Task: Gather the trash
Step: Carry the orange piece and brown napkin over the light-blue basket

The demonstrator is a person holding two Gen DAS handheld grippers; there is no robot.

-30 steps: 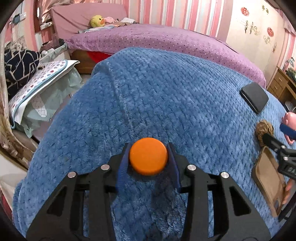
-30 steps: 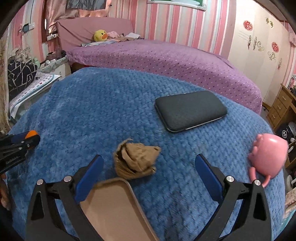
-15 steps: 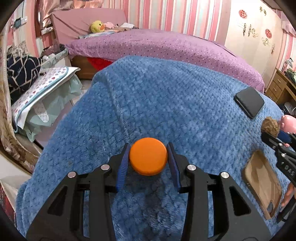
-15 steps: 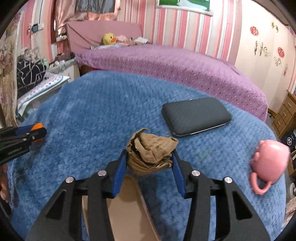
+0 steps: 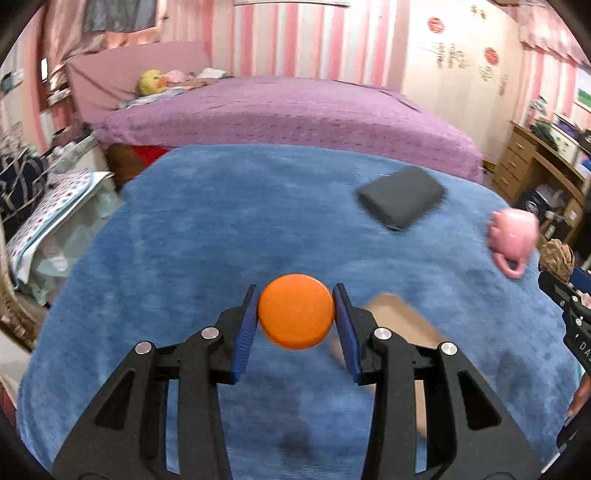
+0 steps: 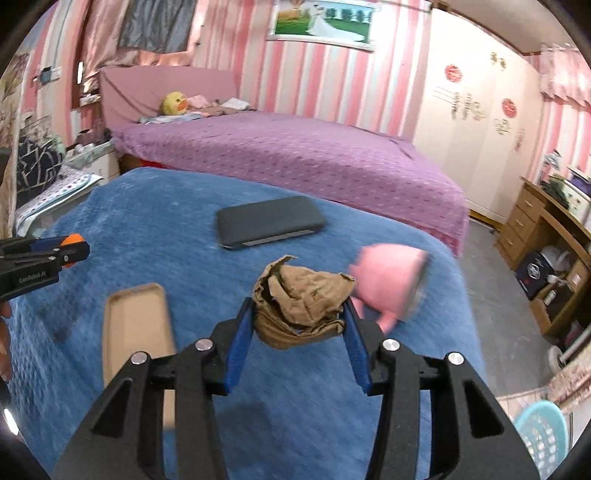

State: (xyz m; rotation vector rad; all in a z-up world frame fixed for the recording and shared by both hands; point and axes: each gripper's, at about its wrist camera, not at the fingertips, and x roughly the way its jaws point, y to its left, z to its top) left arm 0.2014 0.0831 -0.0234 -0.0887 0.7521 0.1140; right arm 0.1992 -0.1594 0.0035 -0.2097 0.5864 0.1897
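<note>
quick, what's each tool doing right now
left tool: closed on the orange cap
right tool: closed on the crumpled brown paper

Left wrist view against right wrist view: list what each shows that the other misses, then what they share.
Only the left wrist view shows the orange cap full face, clamped in the left gripper. Only the right wrist view shows the framed picture on the wall and the light blue basket on the floor. Both show the crumpled brown paper gripped in the right gripper, the black case, pink mug, cardboard tray and blue blanket.
</note>
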